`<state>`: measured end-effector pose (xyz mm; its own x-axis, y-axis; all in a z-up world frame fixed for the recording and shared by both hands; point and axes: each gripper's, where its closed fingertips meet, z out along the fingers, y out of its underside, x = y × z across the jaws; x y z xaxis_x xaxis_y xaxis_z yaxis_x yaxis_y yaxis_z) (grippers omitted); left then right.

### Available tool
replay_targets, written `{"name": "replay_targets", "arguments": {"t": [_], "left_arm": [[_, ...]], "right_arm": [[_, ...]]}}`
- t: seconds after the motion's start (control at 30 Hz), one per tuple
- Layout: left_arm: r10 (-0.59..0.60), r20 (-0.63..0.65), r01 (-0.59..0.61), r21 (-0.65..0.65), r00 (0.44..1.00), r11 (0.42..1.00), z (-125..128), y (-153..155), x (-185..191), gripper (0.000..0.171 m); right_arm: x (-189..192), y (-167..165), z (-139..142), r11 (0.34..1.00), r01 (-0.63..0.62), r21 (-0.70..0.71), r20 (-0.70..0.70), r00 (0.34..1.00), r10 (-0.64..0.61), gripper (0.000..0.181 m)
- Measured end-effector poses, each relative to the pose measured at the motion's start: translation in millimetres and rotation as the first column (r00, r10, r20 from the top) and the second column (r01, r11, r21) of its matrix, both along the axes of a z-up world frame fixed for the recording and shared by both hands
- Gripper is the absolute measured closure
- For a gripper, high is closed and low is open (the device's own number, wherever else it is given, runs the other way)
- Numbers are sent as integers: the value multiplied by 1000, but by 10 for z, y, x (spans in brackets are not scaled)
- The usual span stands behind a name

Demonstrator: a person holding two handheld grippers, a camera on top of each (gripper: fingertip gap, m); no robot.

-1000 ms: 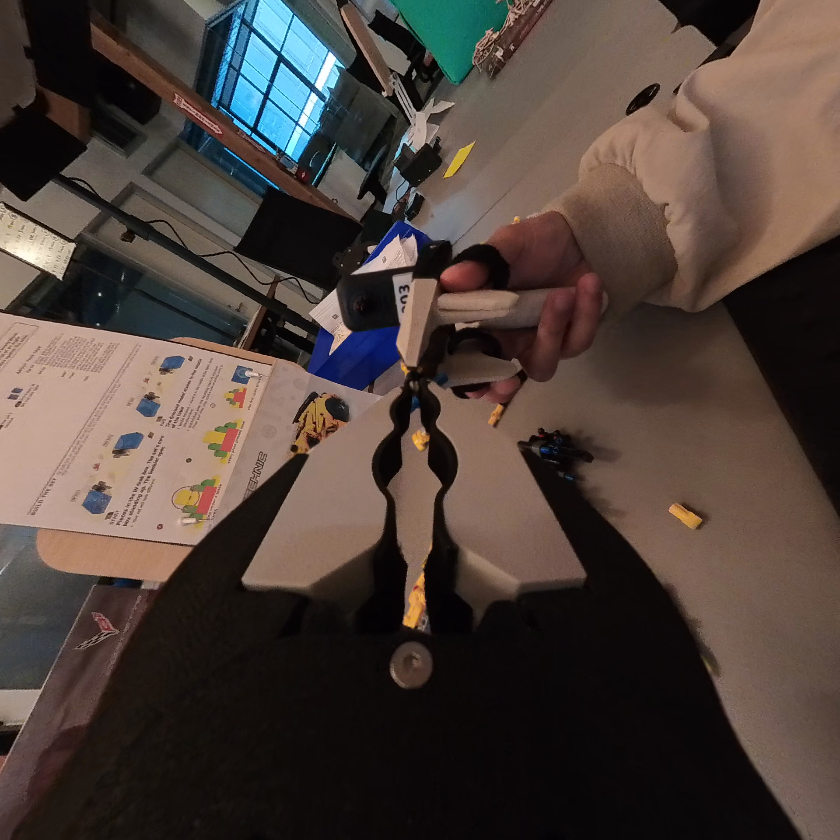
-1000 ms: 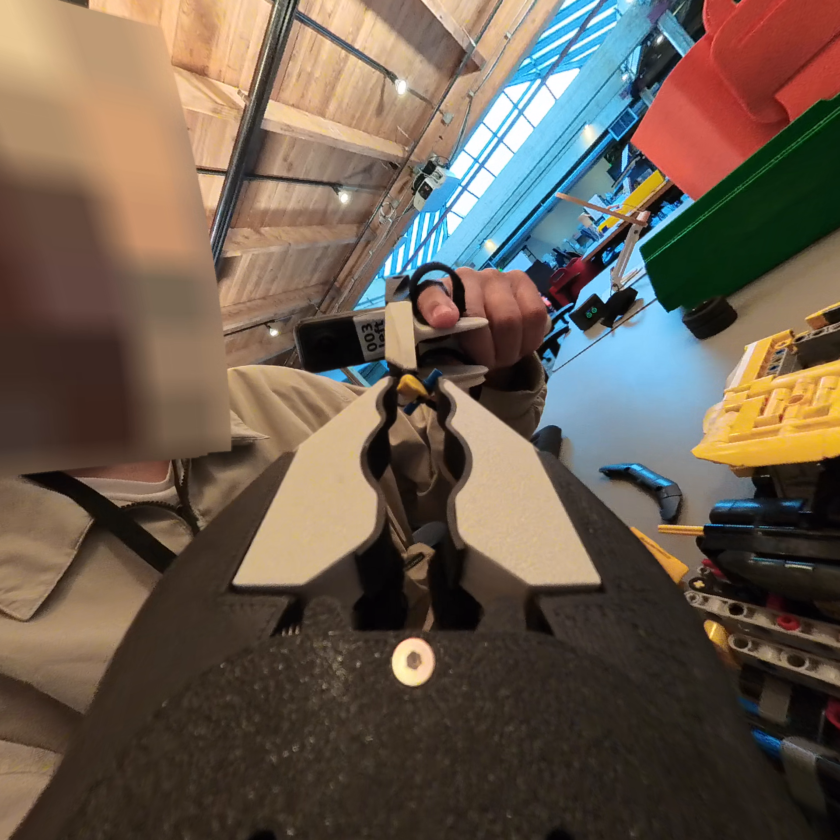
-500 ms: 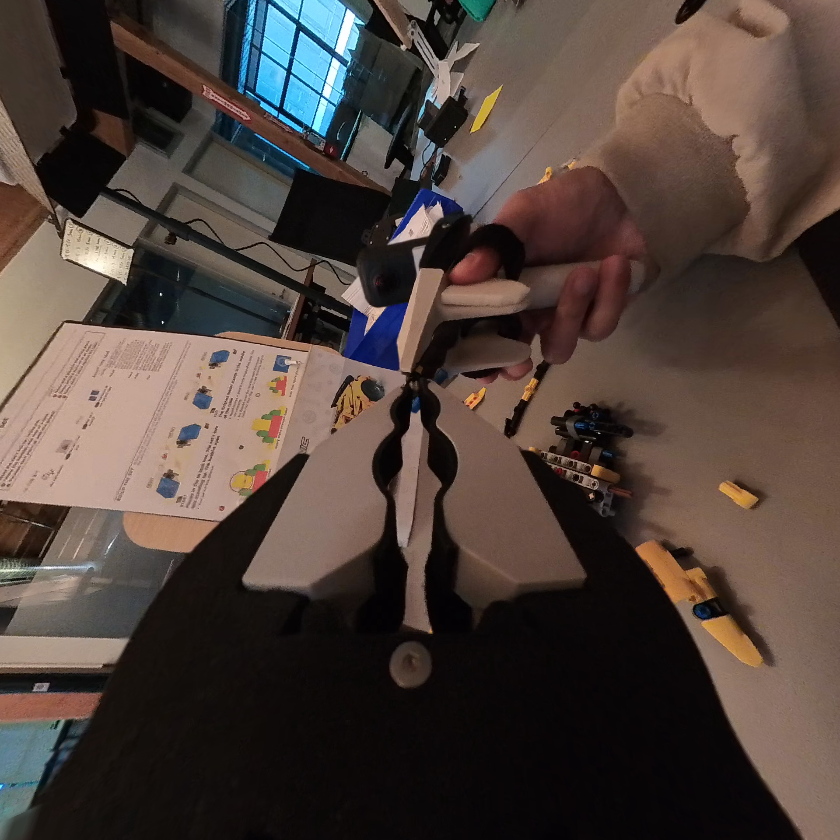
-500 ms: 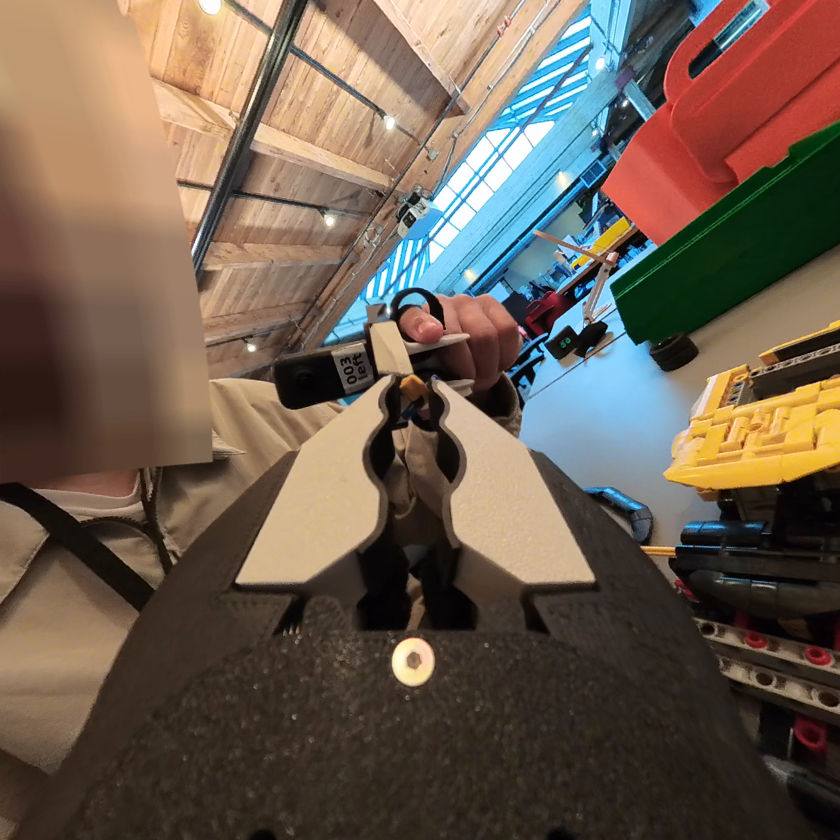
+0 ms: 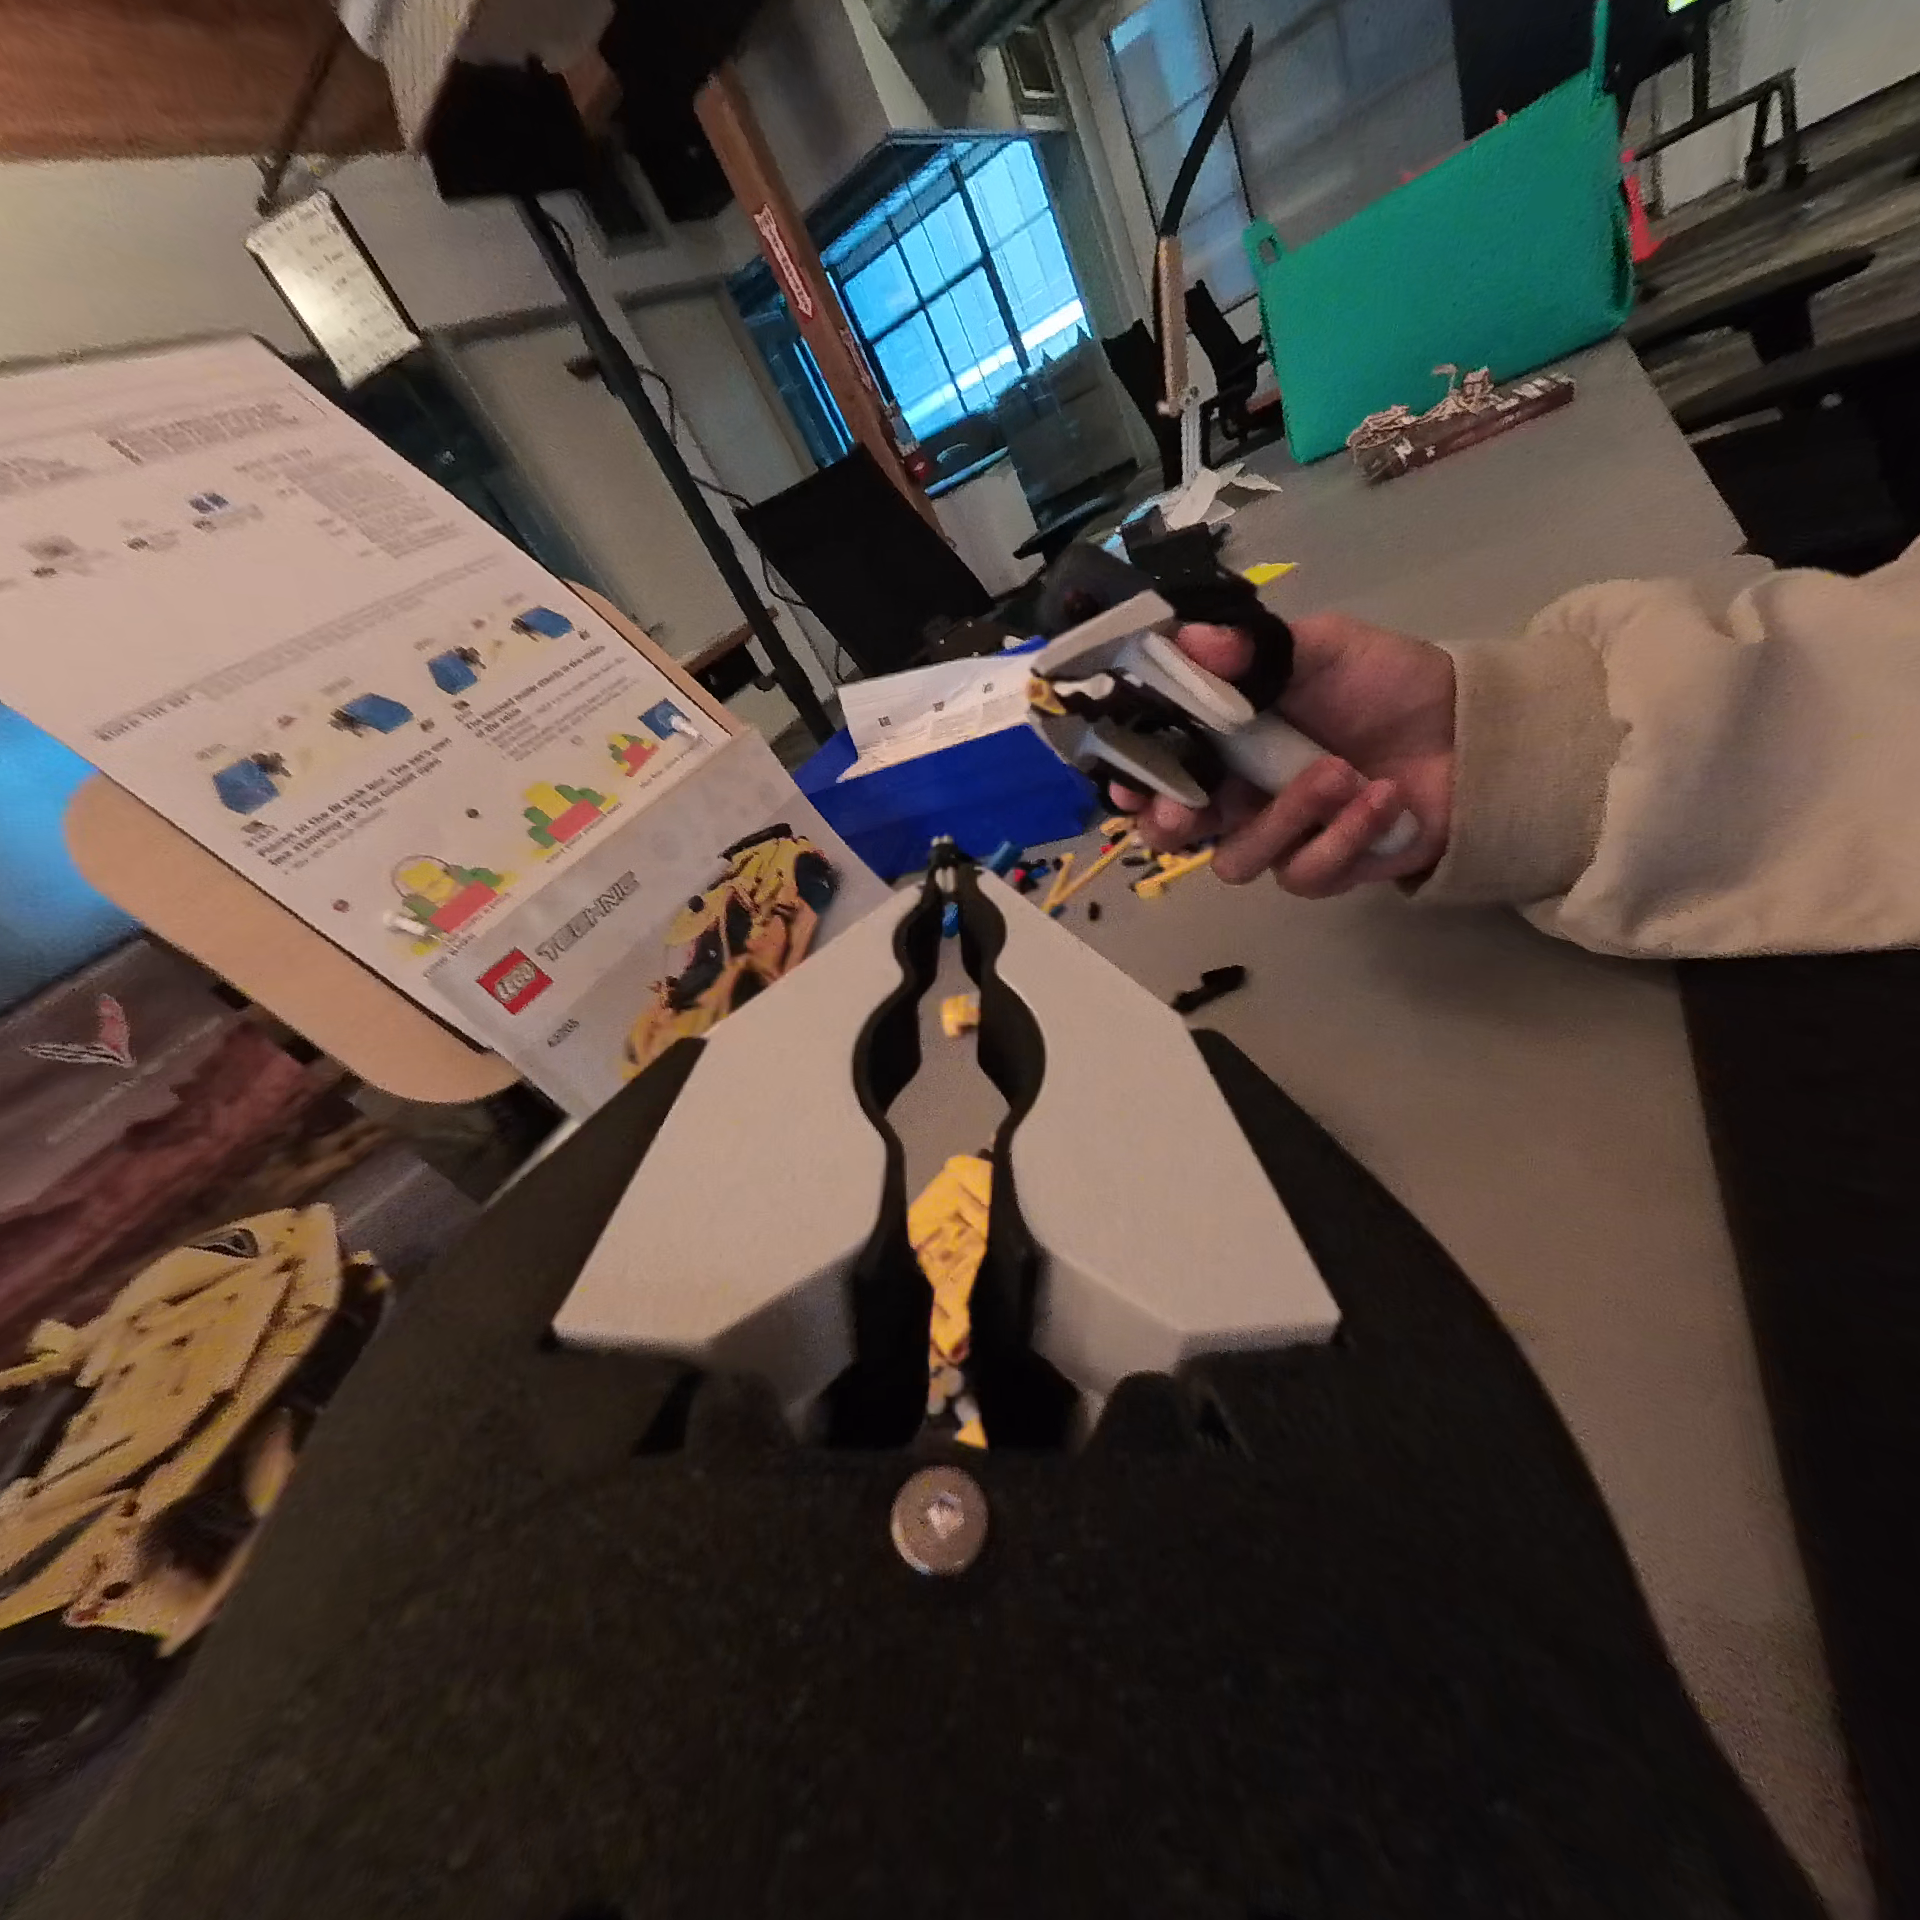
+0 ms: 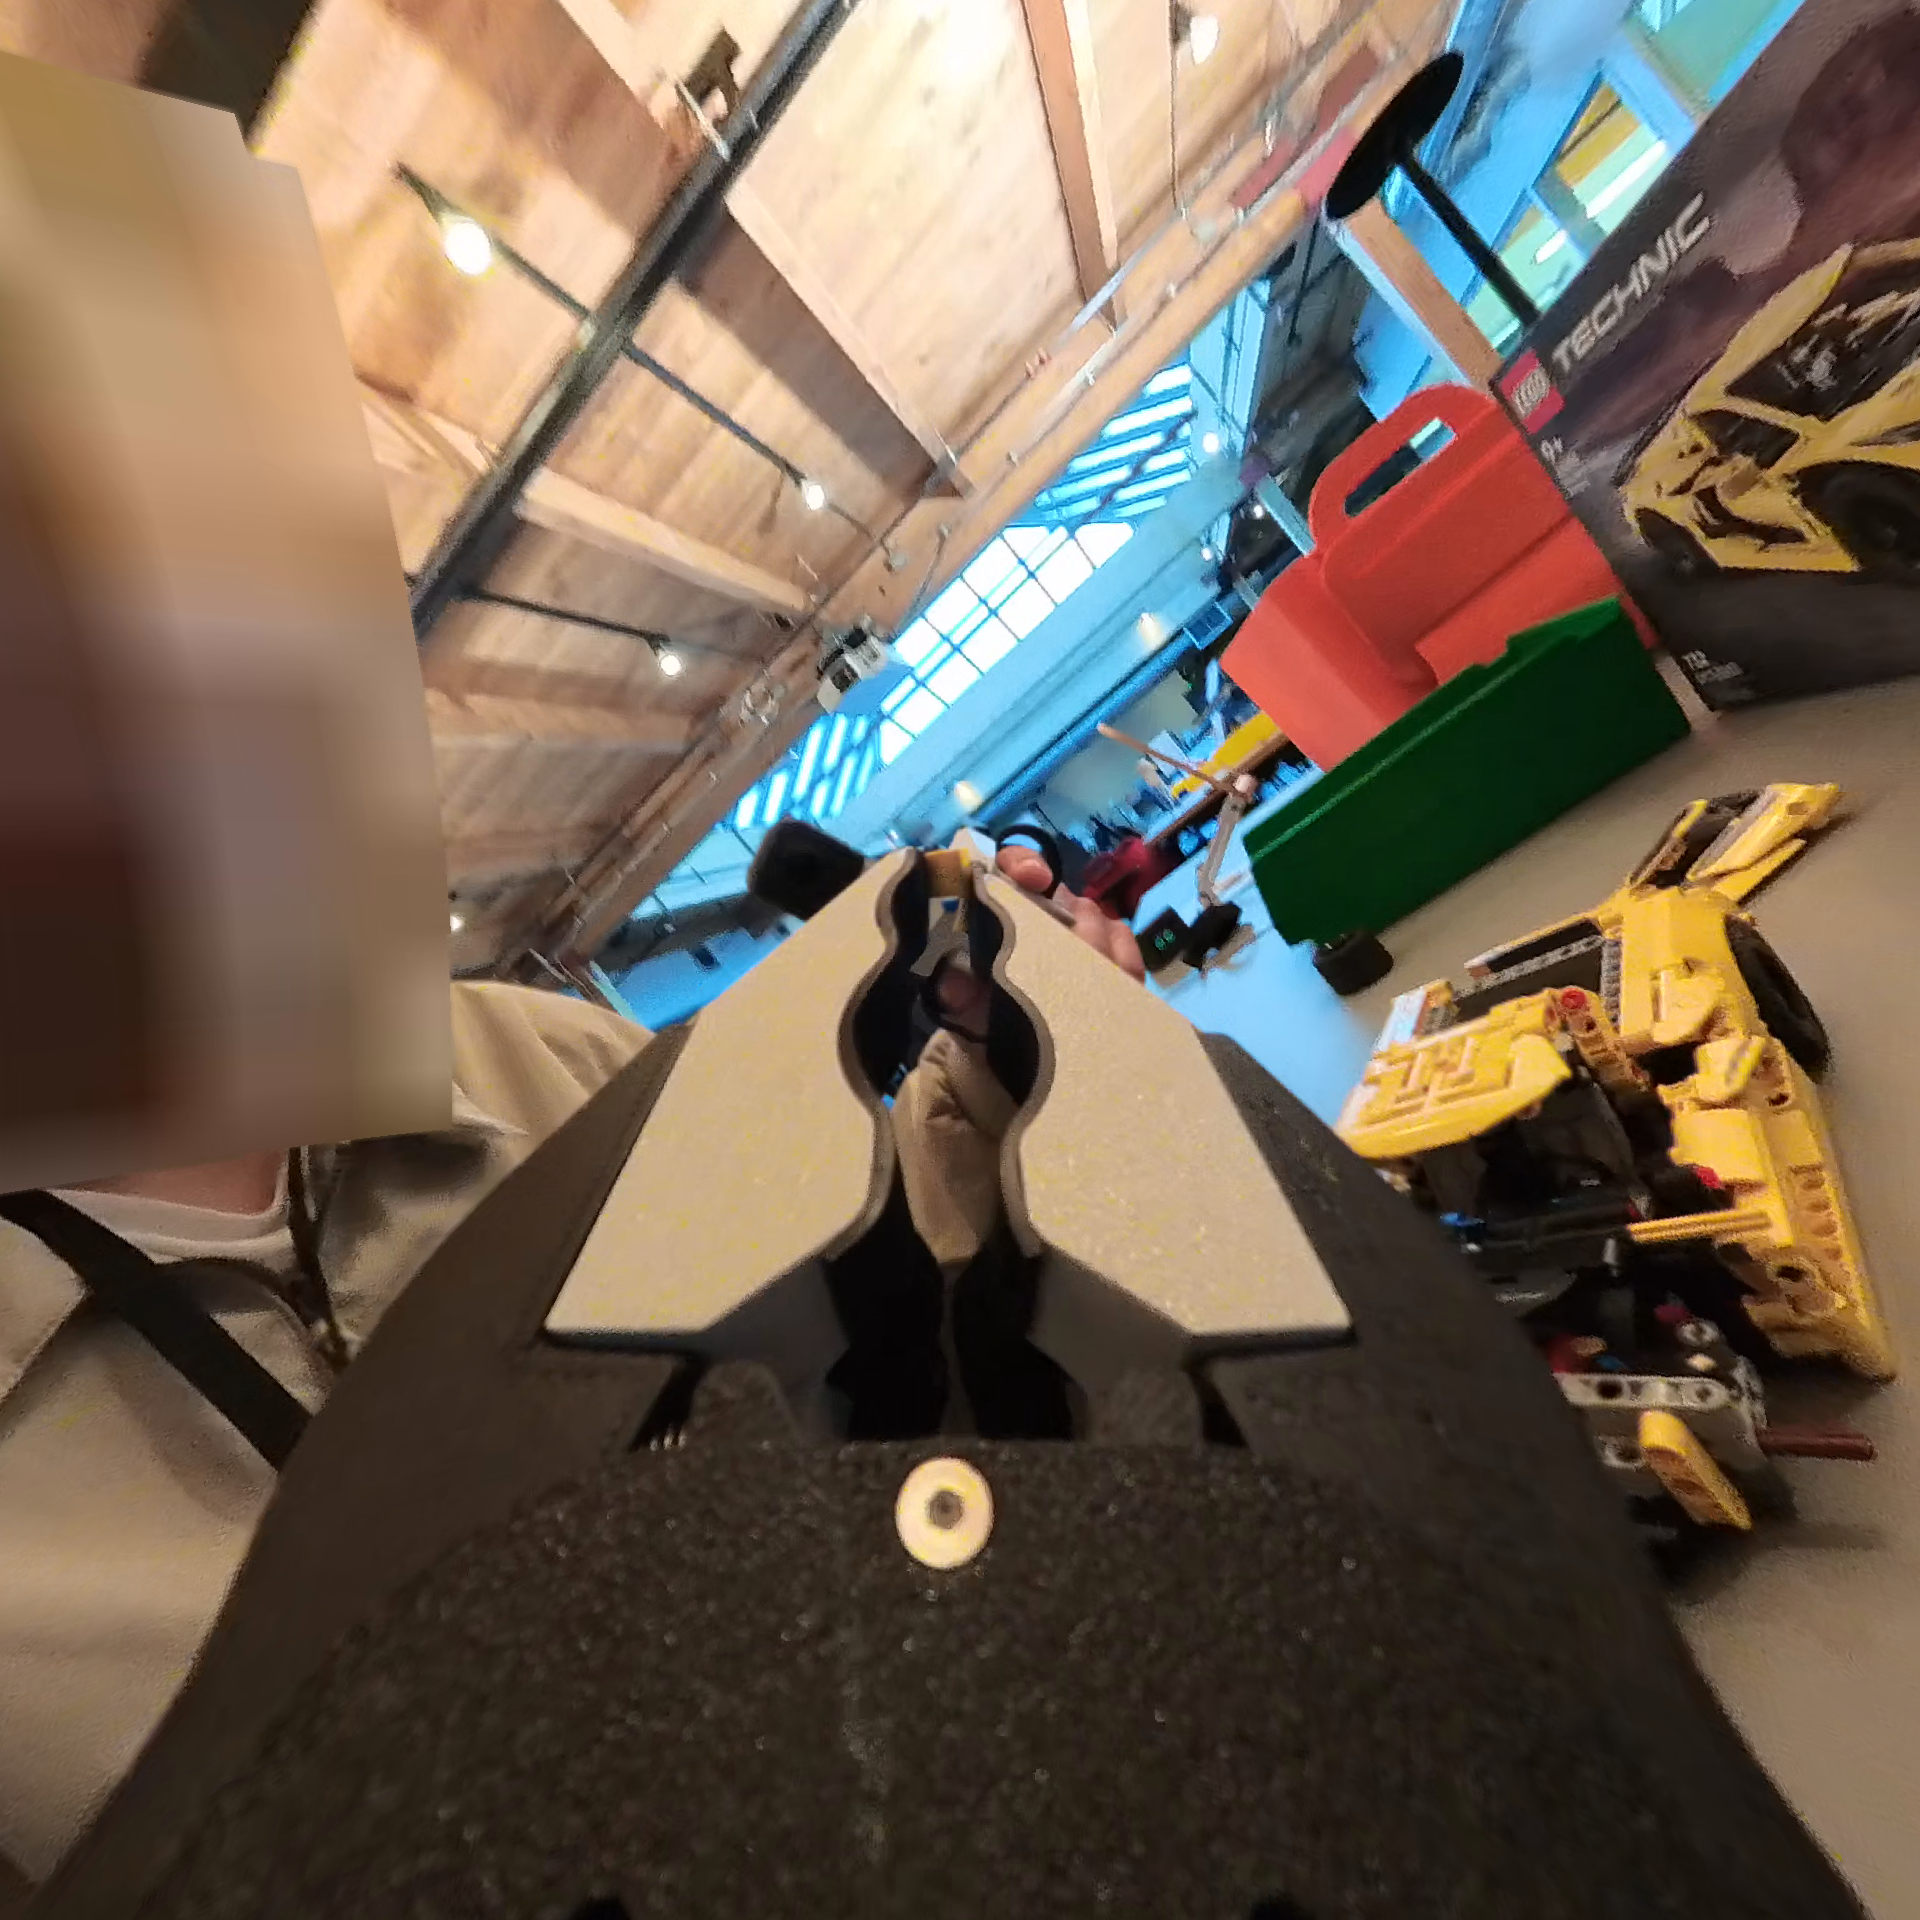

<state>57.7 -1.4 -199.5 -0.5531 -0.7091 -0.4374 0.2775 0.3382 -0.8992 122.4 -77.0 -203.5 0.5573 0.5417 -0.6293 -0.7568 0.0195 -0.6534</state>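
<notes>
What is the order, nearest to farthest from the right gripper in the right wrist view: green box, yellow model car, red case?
From the right gripper:
1. Yellow model car, on the table to its right.
2. Green box, behind the car.
3. Red case, behind the box.

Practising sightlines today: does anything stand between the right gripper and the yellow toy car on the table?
Nothing visible. Only bare table lies between the right gripper, jaws shut on a small yellow piece, and the yellow toy car to its right.

both grippers: pale grey wavy-edged fingers (image 5: 1132, 1132) on black grainy bodies, a silver screw (image 5: 938, 1520) at centre. the person wears a cream ribbed-cuff sleeve (image 5: 1662, 769).
</notes>
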Motion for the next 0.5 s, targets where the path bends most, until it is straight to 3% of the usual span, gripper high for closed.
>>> {"name": "replay_targets", "arguments": {"t": [0.2,0.27,0.33,0.4,0.47,0.5], "left_arm": [[-100,-184,48,-268,978,962,-316,-259,76,169],[-132,-172,73,-310,976,948,-287,-266,52,169],[-155,-163,85,-368,975,926,-254,-224,52,169],[-149,-188,68,-379,971,923,-314,-191,93,169],[-133,-199,54,-362,971,931,-376,-183,111,169],[-127,-201,51,-347,971,936,-401,-189,112,169]], "right_arm": [[-57,-14,11,1000,4,3,30,1000,-5,176],[-144,-21,-2,1000,-12,-19,97,995,14,176],[-243,-112,110,997,-51,54,124,991,44,176],[-294,-179,155,995,-20,100,211,977,-2,176],[-309,-190,116,989,104,101,403,905,-136,175],[-313,-187,12,983,172,56,540,823,-175,175]]}}
